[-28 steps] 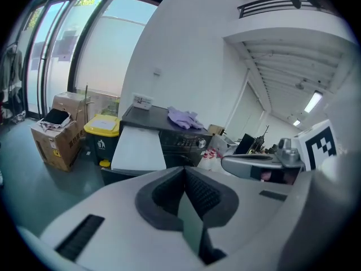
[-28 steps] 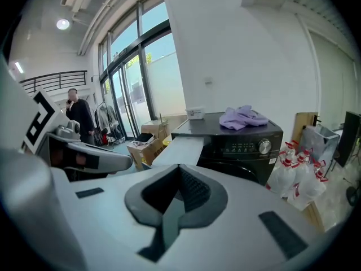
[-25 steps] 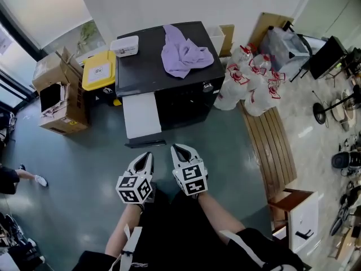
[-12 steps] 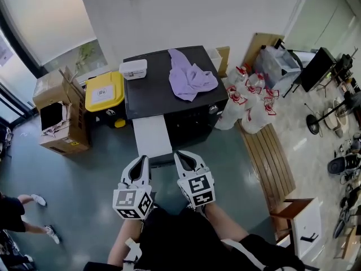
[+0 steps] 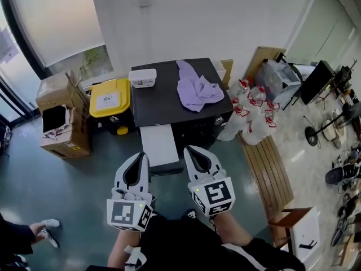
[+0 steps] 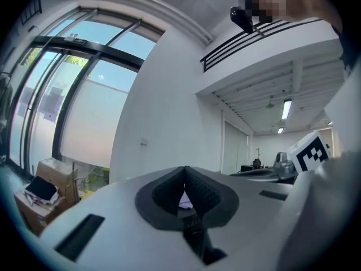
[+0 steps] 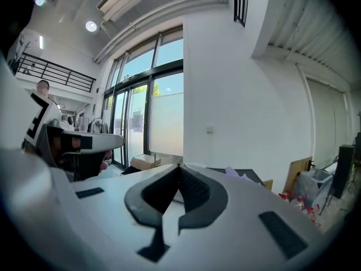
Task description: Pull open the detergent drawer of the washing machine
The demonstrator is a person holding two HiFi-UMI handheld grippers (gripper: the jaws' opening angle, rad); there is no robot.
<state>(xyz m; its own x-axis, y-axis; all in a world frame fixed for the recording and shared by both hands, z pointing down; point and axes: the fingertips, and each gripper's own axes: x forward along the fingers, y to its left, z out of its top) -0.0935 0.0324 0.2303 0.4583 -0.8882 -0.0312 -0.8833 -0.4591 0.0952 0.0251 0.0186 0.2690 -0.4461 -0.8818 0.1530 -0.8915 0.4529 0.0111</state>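
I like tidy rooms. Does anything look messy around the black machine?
Yes. A purple cloth lies crumpled on top of the black machine instead of folded, and the cardboard box at the left stands open with ragged flaps.

White wall [image 5: 225,21] at back w/ switch plate [image 5: 145,1]. Tall dark-framed windows [image 5: 51,21] on left, daylight in. Glossy grey-green floor [image 5: 84,179]. Cardboard boxes [image 5: 59,117] + yellow-lidded bin [image 5: 110,101] by windows. Slatted wood bench [image 5: 268,168] and white bags [image 5: 251,114] on right.
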